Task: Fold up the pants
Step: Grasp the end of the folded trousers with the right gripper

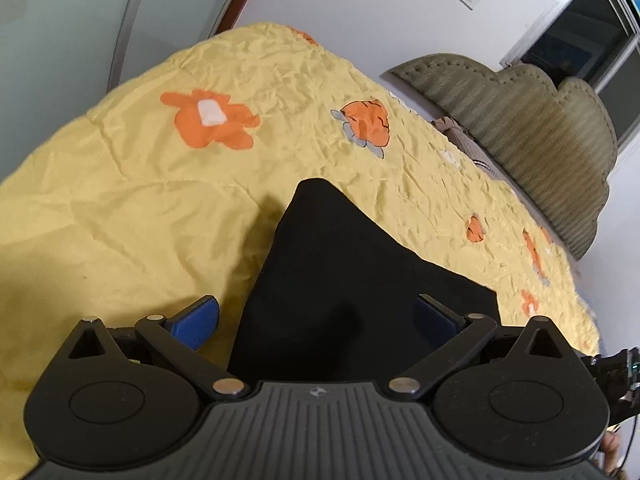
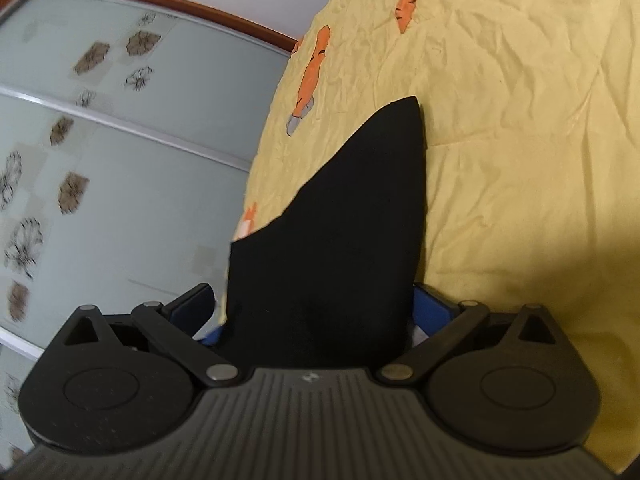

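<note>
The black pants (image 1: pixel 352 280) lie on the yellow bedspread (image 1: pixel 140 208), and both tools look along them from one end. In the left wrist view the cloth starts between the two blue pads (image 1: pixel 196 320) of the left gripper (image 1: pixel 316 320) and runs forward, getting narrower, to a point toward the middle of the bed. Its long axis goes almost straight away from the tool. The jaws of this gripper stand wide apart, and the cloth only lies in the gap, so nothing is pinched.

In the right wrist view the pants (image 2: pixel 344 248) also begin inside the right gripper (image 2: pixel 316 312) and reach forward, close to the edge of the bedspread (image 2: pixel 520 140) on the wardrobe (image 2: pixel 100 160) side. This gripper is spread wide too. The cloth fills most of the gap and hides the inner side of one pad (image 2: pixel 430 312), but I judge that it is not squeezed.

Both grippers are equally near this end, so the next move probably needs both to close on it and carry it forward along the long axis.
</note>
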